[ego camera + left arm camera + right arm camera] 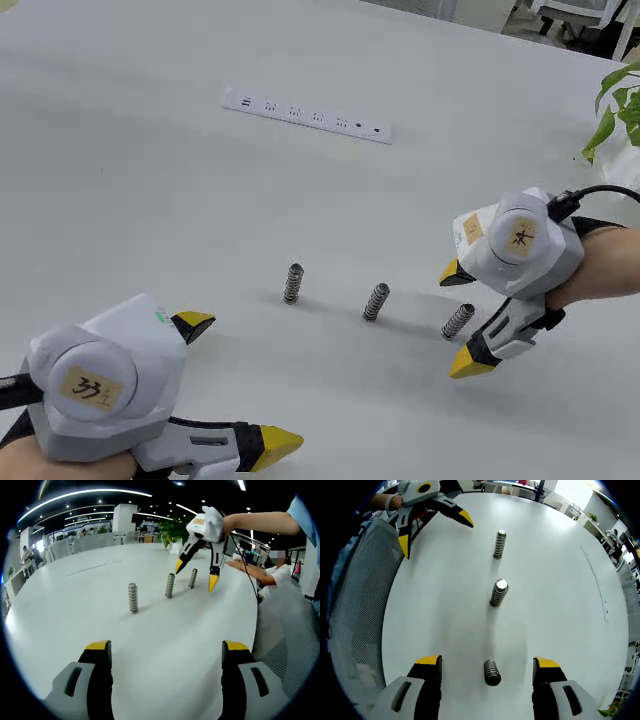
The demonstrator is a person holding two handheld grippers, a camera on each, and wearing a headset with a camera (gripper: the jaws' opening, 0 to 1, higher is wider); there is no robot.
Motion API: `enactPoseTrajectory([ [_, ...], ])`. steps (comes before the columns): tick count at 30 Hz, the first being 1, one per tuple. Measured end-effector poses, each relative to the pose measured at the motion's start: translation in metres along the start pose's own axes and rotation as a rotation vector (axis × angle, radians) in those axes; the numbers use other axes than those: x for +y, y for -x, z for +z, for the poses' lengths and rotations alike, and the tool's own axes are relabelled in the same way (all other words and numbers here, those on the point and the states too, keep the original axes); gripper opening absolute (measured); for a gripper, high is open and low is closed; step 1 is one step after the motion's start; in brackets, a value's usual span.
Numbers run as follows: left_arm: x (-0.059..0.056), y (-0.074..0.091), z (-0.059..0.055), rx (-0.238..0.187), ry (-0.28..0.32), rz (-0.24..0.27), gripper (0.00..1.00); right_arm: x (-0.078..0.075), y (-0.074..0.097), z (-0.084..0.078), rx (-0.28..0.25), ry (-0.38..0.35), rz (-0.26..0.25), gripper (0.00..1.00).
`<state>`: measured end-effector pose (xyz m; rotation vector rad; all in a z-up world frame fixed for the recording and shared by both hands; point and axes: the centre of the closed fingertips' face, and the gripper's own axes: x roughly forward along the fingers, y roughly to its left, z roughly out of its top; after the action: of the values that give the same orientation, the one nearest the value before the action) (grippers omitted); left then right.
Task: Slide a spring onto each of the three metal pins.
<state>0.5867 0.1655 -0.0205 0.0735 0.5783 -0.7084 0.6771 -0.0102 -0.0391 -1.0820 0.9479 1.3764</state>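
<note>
Three coiled springs stand upright in a row on the white table (pixel 150 200): the left spring (pixel 292 283), the middle spring (pixel 376 301) and the right spring (pixel 458 321). A shiny metal pin top shows in the middle spring (pixel 499 593) and the far one (pixel 499 544). My right gripper (pixel 459 318) is open, its jaws standing either side of the right spring (pixel 492 672) without touching it. At the near left my left gripper (pixel 235 385) is open and empty, well short of the springs (pixel 132 597). The right gripper (pixel 196 574) hangs over the far spring (pixel 192 578).
A white power strip (pixel 305 115) lies further back on the table. Green plant leaves (pixel 615 105) reach in at the right edge. A mesh chair (pixel 365 605) stands beside the table, and a seated person (pixel 272 572) is at its far side.
</note>
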Motion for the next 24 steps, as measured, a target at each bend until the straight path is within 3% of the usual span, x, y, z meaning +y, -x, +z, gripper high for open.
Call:
enactPoseTrajectory([
  [6,0.002,0.001,0.003,-0.005,-0.006,0.007,0.89,0.006,0.002,0.003,-0.073,-0.067,-0.016,1.00],
  [18,0.005,0.005,0.011,-0.012,-0.026,0.011,0.89,0.015,0.011,0.008,-0.180,-0.135,-0.063,0.99],
  [24,0.006,0.006,0.014,-0.014,-0.038,0.009,0.89,0.022,0.014,0.010,-0.241,-0.209,-0.090,0.99],
])
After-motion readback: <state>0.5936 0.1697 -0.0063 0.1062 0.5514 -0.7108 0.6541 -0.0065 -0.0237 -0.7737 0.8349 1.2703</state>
